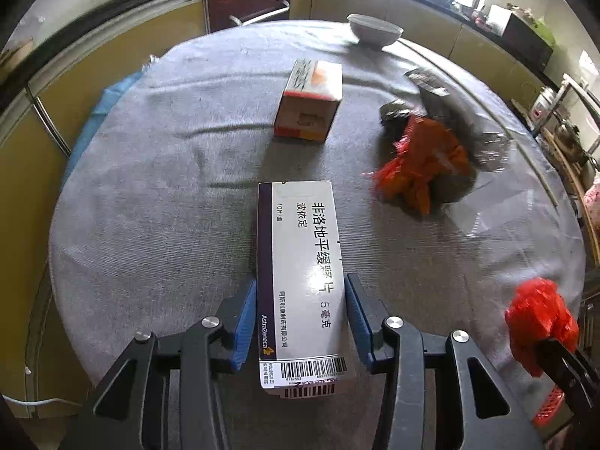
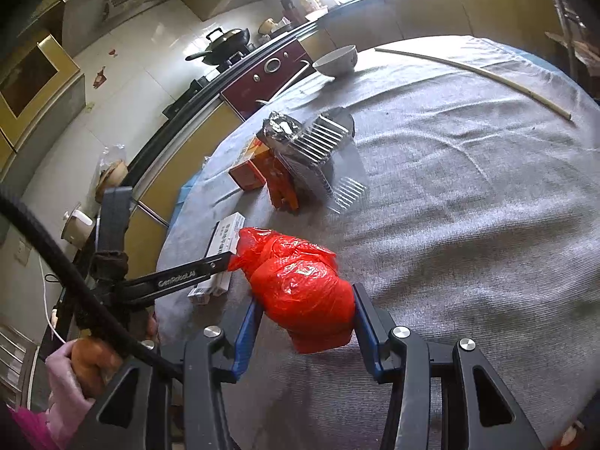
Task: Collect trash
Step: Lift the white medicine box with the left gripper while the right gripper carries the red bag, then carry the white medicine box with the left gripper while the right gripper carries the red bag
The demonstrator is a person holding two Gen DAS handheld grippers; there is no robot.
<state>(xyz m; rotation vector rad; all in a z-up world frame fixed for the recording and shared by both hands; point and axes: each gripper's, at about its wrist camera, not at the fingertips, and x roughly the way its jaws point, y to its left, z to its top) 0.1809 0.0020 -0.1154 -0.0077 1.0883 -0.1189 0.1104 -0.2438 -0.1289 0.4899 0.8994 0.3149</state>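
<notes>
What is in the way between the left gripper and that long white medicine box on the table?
Nothing visible. The white medicine box already lies between the fingers of the left gripper, with a blue pad close on each side and no other item between them. The orange-and-white box and the crumpled wrappers sit farther back on the grey tablecloth.

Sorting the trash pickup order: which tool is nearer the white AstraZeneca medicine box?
Left. The left tool straddles the white AstraZeneca medicine box, one finger on either side. The right tool is off to the box's right, closed on a red plastic bag.
</notes>
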